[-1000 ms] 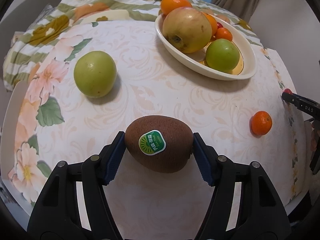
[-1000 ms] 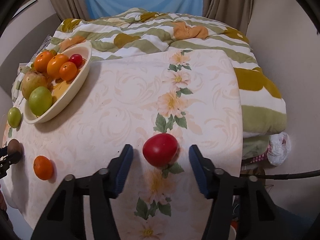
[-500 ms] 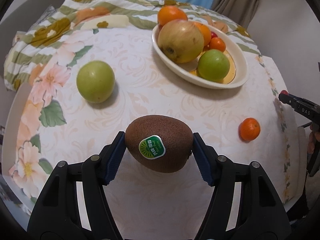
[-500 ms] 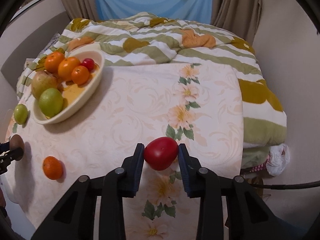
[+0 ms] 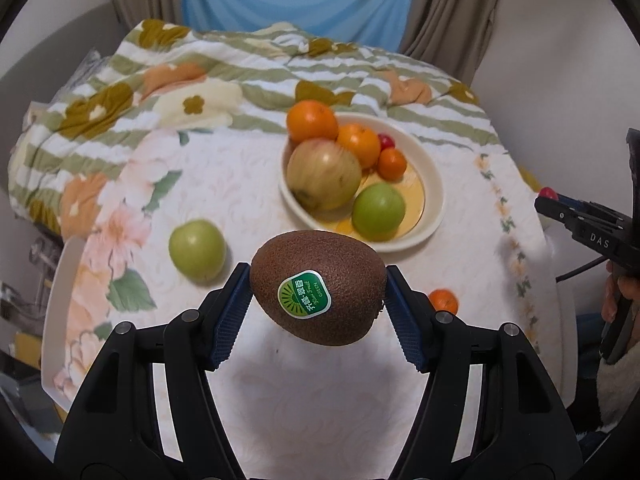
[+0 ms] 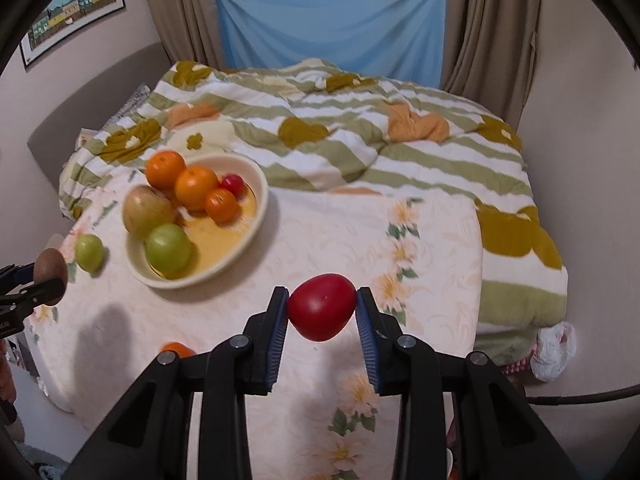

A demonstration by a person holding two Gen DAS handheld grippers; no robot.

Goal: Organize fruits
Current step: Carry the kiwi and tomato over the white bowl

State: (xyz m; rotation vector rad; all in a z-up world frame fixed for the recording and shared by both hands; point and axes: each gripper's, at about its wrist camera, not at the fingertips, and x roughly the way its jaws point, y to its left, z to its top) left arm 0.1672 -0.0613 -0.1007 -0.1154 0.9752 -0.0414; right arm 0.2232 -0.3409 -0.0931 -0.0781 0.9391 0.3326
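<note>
My left gripper (image 5: 318,290) is shut on a brown kiwi (image 5: 318,288) with a green sticker, held above the table. My right gripper (image 6: 322,312) is shut on a red tomato (image 6: 322,307), also lifted off the table. A cream bowl (image 5: 434,184) holds oranges, a large yellowish apple, a green apple and a small red fruit; it also shows in the right wrist view (image 6: 262,188). A green apple (image 5: 196,250) and a small mandarin (image 5: 444,301) lie loose on the floral tablecloth. The right gripper shows at the left wrist view's right edge (image 5: 552,200).
A striped floral blanket (image 6: 360,140) covers the bed behind the table. A blue curtain (image 6: 332,24) and beige drapes hang at the back. A white tray edge (image 5: 56,300) lies along the table's left side. A white bag (image 6: 554,344) lies on the floor at right.
My right gripper closed on the tomato and lifted it. Both grippers rose and pulled back from the table, so the bowl and loose fruit look farther away.
</note>
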